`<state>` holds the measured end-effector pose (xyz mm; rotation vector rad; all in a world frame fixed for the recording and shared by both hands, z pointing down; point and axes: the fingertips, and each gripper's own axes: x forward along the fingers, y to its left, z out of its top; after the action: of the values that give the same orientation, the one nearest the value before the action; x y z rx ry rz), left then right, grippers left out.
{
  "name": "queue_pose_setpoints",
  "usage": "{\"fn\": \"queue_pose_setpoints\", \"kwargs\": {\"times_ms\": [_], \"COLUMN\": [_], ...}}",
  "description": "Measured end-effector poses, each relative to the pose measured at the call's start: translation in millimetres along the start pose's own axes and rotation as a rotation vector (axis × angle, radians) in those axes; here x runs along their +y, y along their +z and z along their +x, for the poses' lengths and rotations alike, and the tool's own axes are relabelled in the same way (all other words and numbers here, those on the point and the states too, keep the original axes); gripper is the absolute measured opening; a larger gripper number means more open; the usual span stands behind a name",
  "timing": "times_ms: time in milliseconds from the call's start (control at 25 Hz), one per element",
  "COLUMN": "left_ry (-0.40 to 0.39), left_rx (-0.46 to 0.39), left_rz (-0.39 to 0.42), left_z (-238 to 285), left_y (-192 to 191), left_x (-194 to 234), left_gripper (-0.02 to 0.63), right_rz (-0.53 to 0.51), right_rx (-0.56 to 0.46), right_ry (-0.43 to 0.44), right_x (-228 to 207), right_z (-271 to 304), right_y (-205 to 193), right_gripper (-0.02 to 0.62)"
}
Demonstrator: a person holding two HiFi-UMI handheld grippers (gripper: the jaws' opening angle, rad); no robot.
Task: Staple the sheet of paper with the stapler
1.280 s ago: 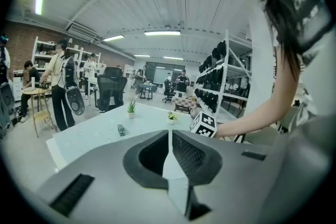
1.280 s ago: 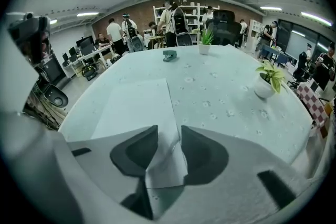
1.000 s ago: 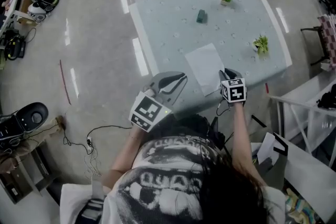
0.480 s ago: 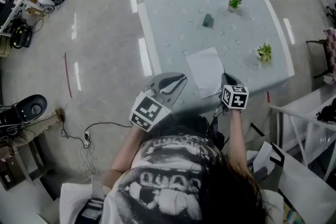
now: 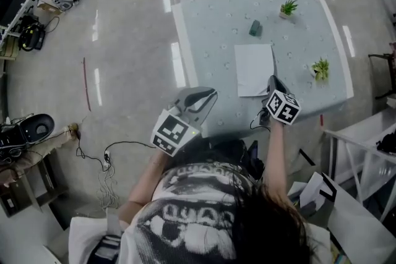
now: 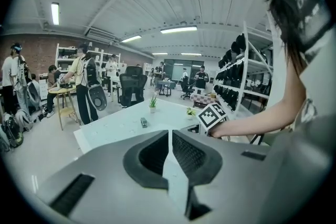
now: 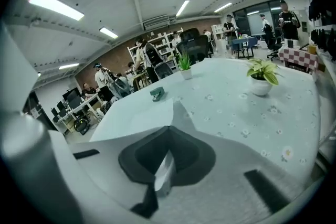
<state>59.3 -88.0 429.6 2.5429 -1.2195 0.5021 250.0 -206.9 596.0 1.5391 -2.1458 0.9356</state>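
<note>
One tool, the right tool [image 5: 271,82], is just finishing closing its jaws and is pinching the near right corner of the sheet of paper [image 5: 253,68], shifting it in from the near edge of the bench [image 5: 210,15] towards the stapler [image 5: 255,27], apparently preparing for stapling, while the left tool [image 5: 207,96] is idling pressed together, empty.

Ceiling strip lights [image 6: 179,30] streak glare across the floor [image 5: 124,40]; both gripper views warp and darken at their edges.

Left tool [image 5: 213,93], right tool [image 5: 271,78] grey, black-white marker cubes [image 5: 173,132]; black-white printed shirt [image 5: 192,213].
</note>
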Motion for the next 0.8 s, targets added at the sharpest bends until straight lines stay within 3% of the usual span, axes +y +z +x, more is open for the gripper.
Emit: {"fn": "queue_pose_setpoints", "kwargs": {"times_ms": [160,600,800], "left_ry": [-0.016,-0.034,-0.035], "left_rx": [0.018,0.025,0.028], "left_rz": [0.008,0.002,-0.008], "left_z": [0,2,3], "left_y": [-2,-2,-6], "left_x": [11,41,51], "left_gripper": [0.02,0.02,0.02], "right_rz": [0.023,0.377,0.42], "right_rx": [-0.059,-0.181,-0.179], "right_ry": [-0.008,-0.029,-0.052], "right_x": [2,-15,-13], "right_z": [10,30,38], "right_y": [19,29,26], "right_gripper": [0.006,0.006,0.006]}}
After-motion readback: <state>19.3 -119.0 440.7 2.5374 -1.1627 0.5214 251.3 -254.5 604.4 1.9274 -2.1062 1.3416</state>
